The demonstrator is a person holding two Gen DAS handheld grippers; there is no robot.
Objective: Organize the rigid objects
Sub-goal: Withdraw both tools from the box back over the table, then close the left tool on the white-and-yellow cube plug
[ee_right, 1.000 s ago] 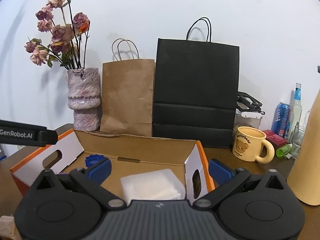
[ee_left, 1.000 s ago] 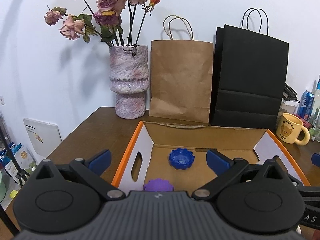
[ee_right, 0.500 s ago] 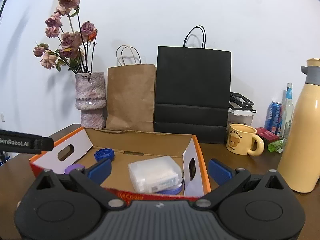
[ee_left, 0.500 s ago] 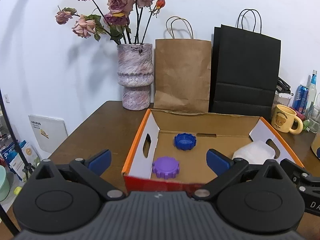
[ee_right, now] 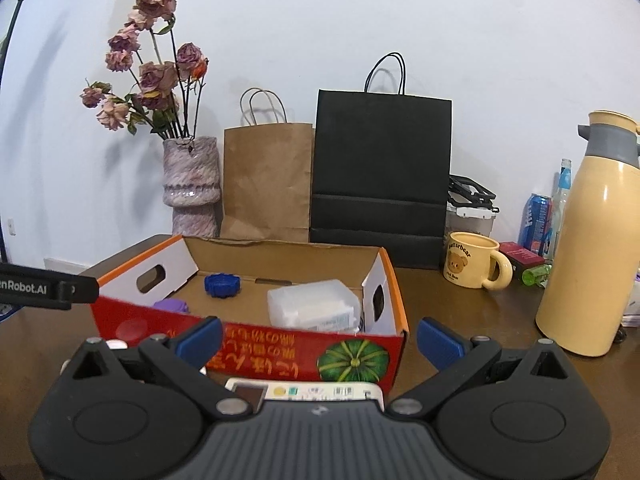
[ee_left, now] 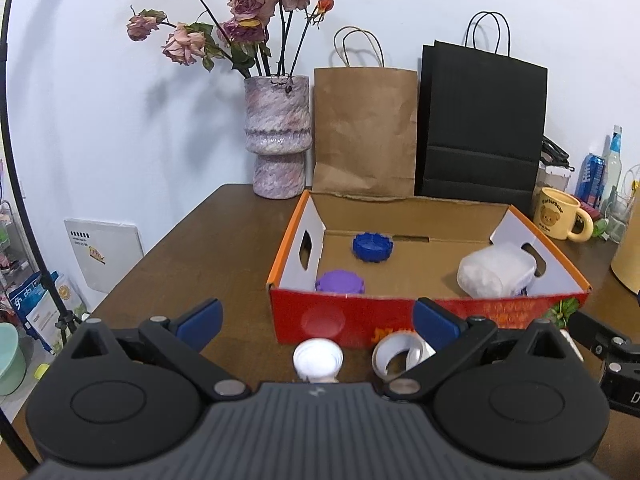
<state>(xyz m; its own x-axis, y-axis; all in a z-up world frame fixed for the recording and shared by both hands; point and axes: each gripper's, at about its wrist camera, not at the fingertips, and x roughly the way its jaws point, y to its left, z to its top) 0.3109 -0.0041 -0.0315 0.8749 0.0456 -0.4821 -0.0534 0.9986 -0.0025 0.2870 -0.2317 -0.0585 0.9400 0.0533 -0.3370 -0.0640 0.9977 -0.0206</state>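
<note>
Both grippers are being drawn back from over the cardboard box point(ee_left: 432, 316), so that its red front wall, cut off at the bottom edge of both views a second ago, is now being shown whole, and the loose items in front of it are being brought into sight. The left gripper point(ee_left: 316, 322) is being held with its blue pads wide apart and nothing between them; the right gripper point(ee_right: 320, 338) is likewise being held spread and empty.

Inside the box, a blue cap point(ee_left: 373, 247) is being kept toward the back wall, a purple cap point(ee_left: 340, 281) at the front left corner, and a clear plastic container point(ee_left: 496, 274) on the right side. On the table, just outside the front wall, a white cap point(ee_left: 318, 360) and a roll of tape point(ee_left: 398, 358) are lying side by side, both close under the left gripper and between its pads in the view. The tape roll is lying tilted with its opening turned toward the camera. A white flat device point(ee_right: 304, 392) is lying directly beneath the right gripper, with its long axis running across the gap between the pads.

The white cap is judged to be the nearest candidate for the left gripper: it is lying straight ahead and low, so a short descent is being called for.
</note>
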